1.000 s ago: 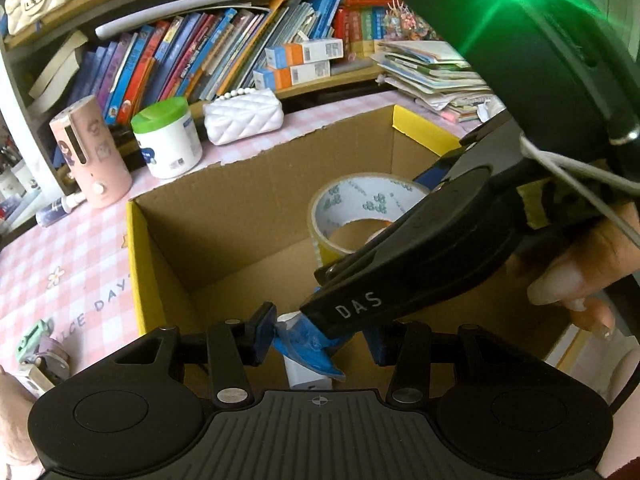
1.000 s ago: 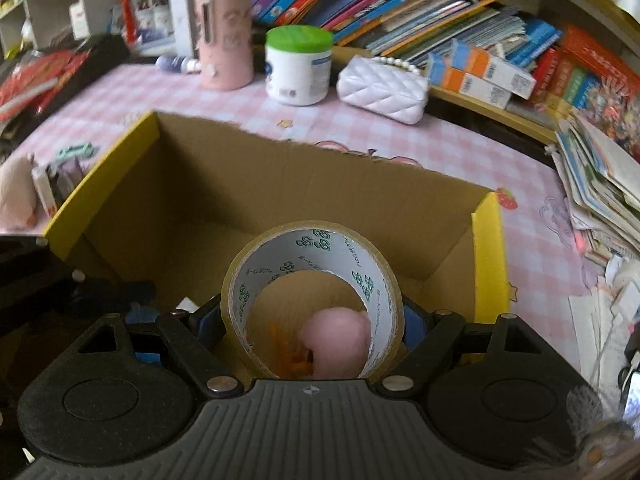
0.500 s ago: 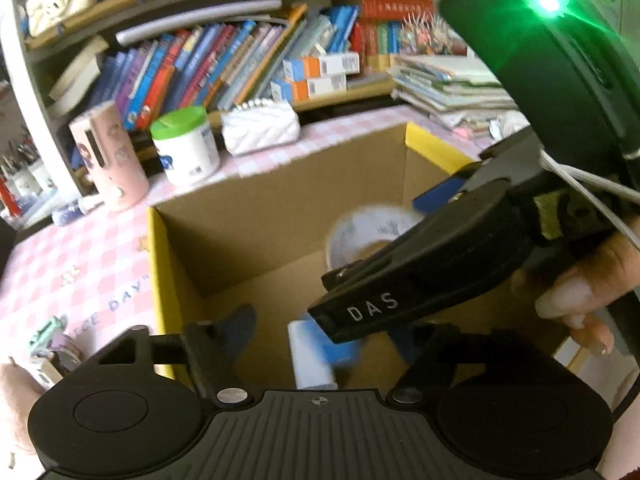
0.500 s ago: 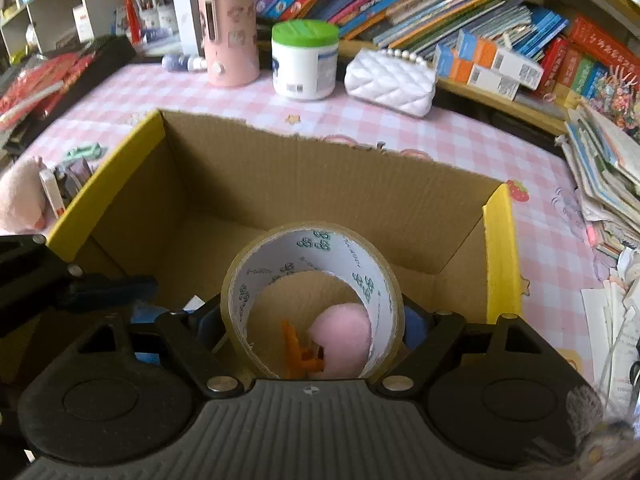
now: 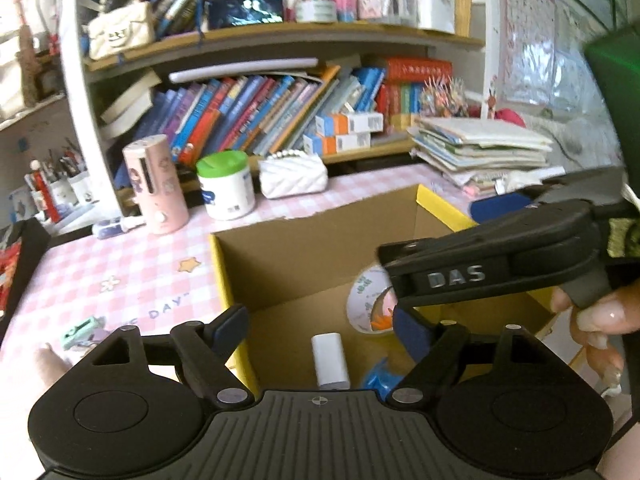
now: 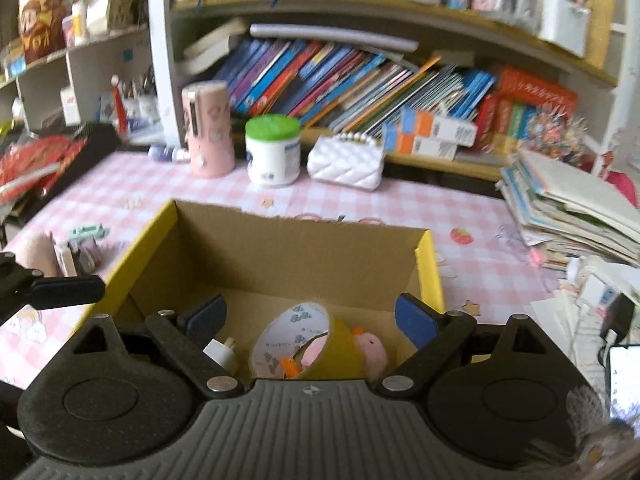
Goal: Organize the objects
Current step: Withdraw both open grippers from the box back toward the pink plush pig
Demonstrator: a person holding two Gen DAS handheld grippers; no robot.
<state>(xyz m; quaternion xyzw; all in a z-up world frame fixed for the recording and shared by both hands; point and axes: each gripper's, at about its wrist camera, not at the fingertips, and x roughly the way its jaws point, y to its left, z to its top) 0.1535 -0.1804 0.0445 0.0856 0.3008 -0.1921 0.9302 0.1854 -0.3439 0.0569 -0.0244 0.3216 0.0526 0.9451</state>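
An open cardboard box (image 5: pixel 304 248) (image 6: pixel 296 248) with yellow flaps sits on the pink checked tablecloth. On its floor lie a roll of clear tape (image 6: pixel 294 340) (image 5: pixel 366 300), a pink plush toy (image 6: pixel 372 350), a white tube (image 5: pixel 329 356) and a blue wrapper (image 5: pixel 380 380). My left gripper (image 5: pixel 320 330) hangs above the box's near left corner, its jaws opening, with nothing between them. My right gripper (image 6: pixel 310 320) stands open above the tape, clear of it. Its black housing (image 5: pixel 472 276) crosses the left wrist view, held by a hand (image 5: pixel 600 316).
At the back stand a pink cylinder (image 6: pixel 208 132), a green-lidded white jar (image 6: pixel 273 152) and a white quilted purse (image 6: pixel 346 160), below shelves of books. A stack of booklets (image 6: pixel 572 208) lies right of the box. Small items (image 6: pixel 84 240) lie to its left.
Both grippers have opened and risen away from the box. The tape roll left the right jaws and lies in the box. The white tube with blue wrapper dropped from the left jaws.
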